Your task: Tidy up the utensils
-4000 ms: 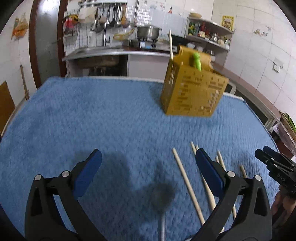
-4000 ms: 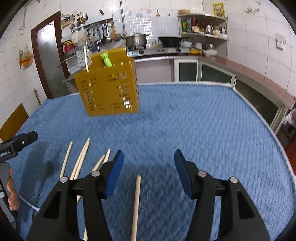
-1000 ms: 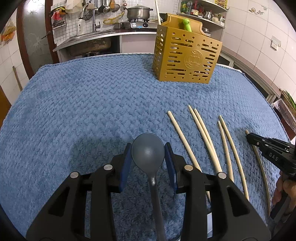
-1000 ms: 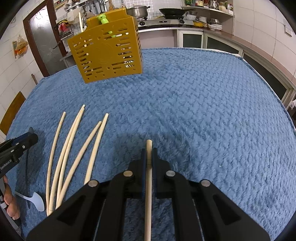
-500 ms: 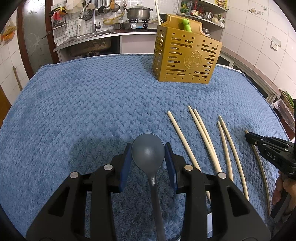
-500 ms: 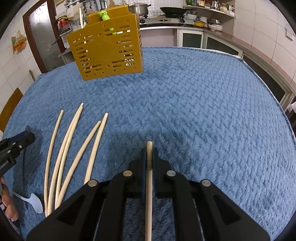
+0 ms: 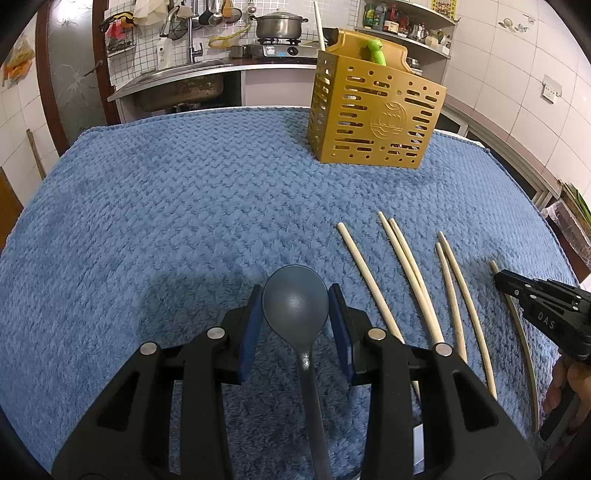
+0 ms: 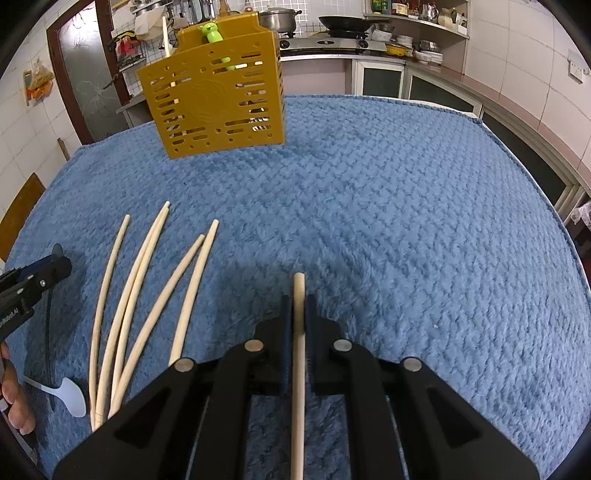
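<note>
My left gripper (image 7: 295,317) is shut on a dark blue-grey spoon (image 7: 295,299), bowl forward between the blue pads, just above the blue towel. My right gripper (image 8: 298,314) is shut on one pale wooden chopstick (image 8: 298,332), its tip poking forward. Several more chopsticks (image 7: 410,269) lie on the towel between the grippers; they also show in the right wrist view (image 8: 147,288). The yellow slotted utensil holder (image 7: 373,118) stands at the far side, holding a green-handled utensil (image 7: 376,51) and one upright stick (image 7: 318,26). It also shows in the right wrist view (image 8: 218,107).
A blue towel (image 7: 166,206) covers the table. A white plastic spoon (image 8: 68,395) lies near the left gripper (image 8: 33,284) in the right wrist view. The right gripper (image 7: 543,306) shows at the right edge of the left wrist view. Kitchen counters and a sink stand behind.
Four seconds ago both grippers were open over the spoon and chopstick; now both are shut on them. Over the last second the right gripper rose slightly with the chopstick; the left barely moved.
</note>
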